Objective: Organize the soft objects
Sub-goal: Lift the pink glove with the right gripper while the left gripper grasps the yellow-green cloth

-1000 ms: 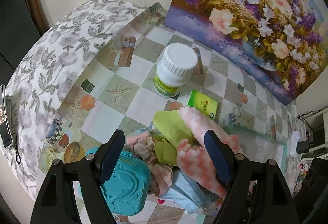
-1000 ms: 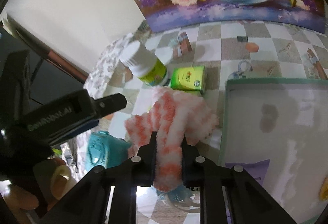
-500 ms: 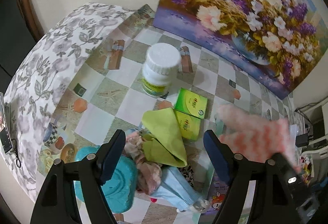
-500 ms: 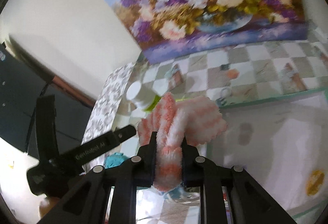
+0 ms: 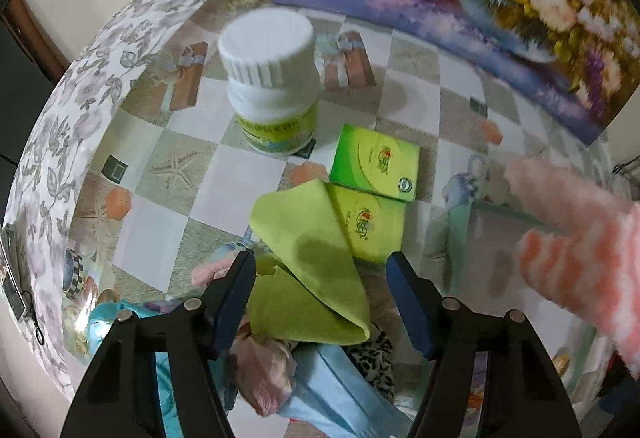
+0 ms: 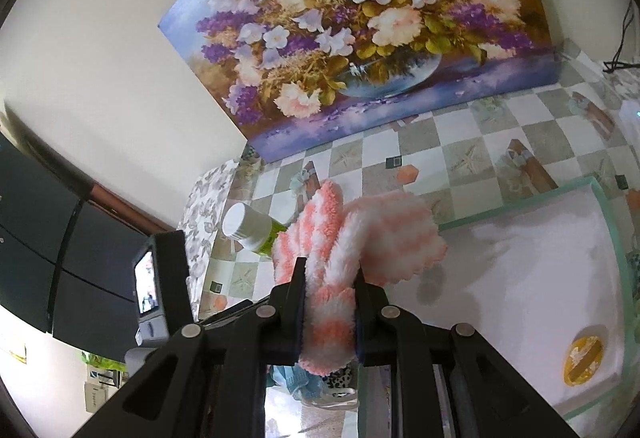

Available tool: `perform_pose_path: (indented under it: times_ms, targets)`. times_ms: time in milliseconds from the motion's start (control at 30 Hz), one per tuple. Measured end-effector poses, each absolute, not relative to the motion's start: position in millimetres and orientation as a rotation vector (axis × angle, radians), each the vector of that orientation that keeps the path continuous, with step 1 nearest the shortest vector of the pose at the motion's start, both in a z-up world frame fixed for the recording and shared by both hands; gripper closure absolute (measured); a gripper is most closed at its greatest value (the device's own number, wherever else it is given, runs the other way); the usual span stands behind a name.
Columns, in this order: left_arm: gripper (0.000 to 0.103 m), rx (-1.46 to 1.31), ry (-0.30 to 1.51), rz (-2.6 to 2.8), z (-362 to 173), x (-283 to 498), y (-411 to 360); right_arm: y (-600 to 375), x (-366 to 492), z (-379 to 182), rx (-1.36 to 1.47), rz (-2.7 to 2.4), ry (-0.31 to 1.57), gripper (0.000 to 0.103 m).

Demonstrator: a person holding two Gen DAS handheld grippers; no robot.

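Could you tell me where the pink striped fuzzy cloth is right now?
The right gripper holds the pink striped cloth lifted over the white bin's left edge.

Fluffy sock (image 6: 352,250): pink-and-white striped, deep fleecy pile, matt
Yellow-green cloth (image 5: 312,262): smooth, thin, matt, at 12 o'clock of the pile
Light blue fabric (image 5: 340,394): smooth woven look, at 6 o'clock of the yellow-green cloth
Bottle (image 5: 272,77): white plastic, ribbed cap, glossy printed label
Green boxes (image 5: 376,161): glossy printed card
Tablecloth (image 5: 248,173): checked, slick sheen, vinyl-like
Tray (image 6: 520,262): white, matt, pale green rim
Painting (image 6: 360,21): textured canvas look
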State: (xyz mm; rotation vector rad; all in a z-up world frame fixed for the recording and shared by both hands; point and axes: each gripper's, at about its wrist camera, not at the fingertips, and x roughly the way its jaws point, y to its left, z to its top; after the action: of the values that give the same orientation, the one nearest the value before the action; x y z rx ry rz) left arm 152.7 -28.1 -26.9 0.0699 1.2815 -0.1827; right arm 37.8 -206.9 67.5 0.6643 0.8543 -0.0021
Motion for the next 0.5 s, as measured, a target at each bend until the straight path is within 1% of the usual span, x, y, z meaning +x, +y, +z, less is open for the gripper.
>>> perform_pose_path:
  times_ms: [100, 200, 333, 367, 433, 467, 500]
  targets:
    - [0.035, 0.109, 1.290, -0.180, -37.2, 153.2, -34.9, -207.6, 38.8, 63.8, 0.670, -0.001, 0.864, 0.084]
    - [0.038, 0.160, 1.287, -0.163, -42.5, 153.0, -39.4, -208.3, 38.8, 61.2, 0.673, -0.003, 0.873, 0.084]
    - [0.051, 0.207, 1.282, -0.156, -48.3, 150.8, -43.5, -209.0, 39.2, 61.5, 0.680, -0.008, 0.875, 0.084]
    - [0.053, 0.217, 1.280, -0.154, -50.0, 150.7, -44.9, -209.1, 39.0, 61.8, 0.682, -0.008, 0.874, 0.084]
    - [0.063, 0.243, 1.284, -0.152, -55.4, 150.1, -48.1, -209.0, 38.5, 63.0, 0.684, -0.006, 0.871, 0.084]
    - [0.066, 0.240, 1.287, -0.154, -57.6, 149.9, -47.9, -208.9, 38.0, 63.8, 0.684, -0.004, 0.869, 0.084]
    - [0.073, 0.233, 1.292, -0.157, -60.2, 150.6, -48.8, -208.9, 37.4, 64.9, 0.685, -0.003, 0.868, 0.084]
